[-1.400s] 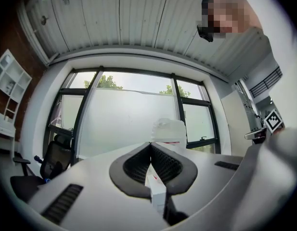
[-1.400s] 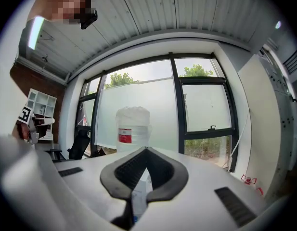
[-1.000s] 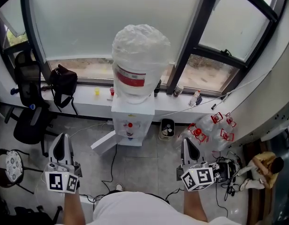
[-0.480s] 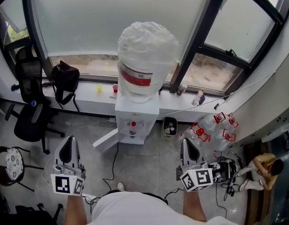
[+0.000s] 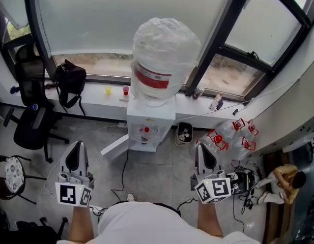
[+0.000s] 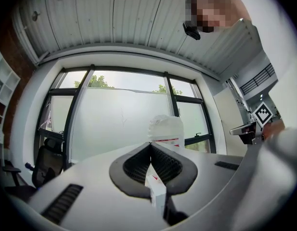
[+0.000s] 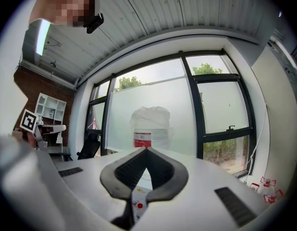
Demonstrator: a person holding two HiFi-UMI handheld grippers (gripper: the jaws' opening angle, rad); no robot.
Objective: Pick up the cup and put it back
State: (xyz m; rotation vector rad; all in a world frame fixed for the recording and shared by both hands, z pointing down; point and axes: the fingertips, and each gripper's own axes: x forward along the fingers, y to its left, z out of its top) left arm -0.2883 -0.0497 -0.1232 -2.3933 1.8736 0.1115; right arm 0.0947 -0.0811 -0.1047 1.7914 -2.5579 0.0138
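Note:
A small red cup [image 5: 126,90] and a small yellow cup [image 5: 108,90] stand on the white windowsill [image 5: 95,99], left of the water dispenser [image 5: 150,123]. A big plastic-wrapped bottle [image 5: 164,55] sits on top of the dispenser. My left gripper [image 5: 78,145] is held low over the floor, well short of the sill, shut with nothing in it. My right gripper [image 5: 203,147] is level with it on the right, also shut and empty. In the left gripper view the gripper [image 6: 150,145] points at the bottle [image 6: 165,129]. The right gripper [image 7: 146,149] also points at the bottle [image 7: 150,124].
A black office chair [image 5: 32,121] and a black bag [image 5: 70,80] are at the left, with a round stool [image 5: 11,169] nearer me. A white panel [image 5: 113,146] leans by the dispenser. A bin [image 5: 184,134], empty water jugs [image 5: 230,136] and a crouching person [image 5: 284,179] are at the right.
The dispenser and sill have come a little nearer and shifted right in the head view. Both grippers have crept forward, still shut and empty.

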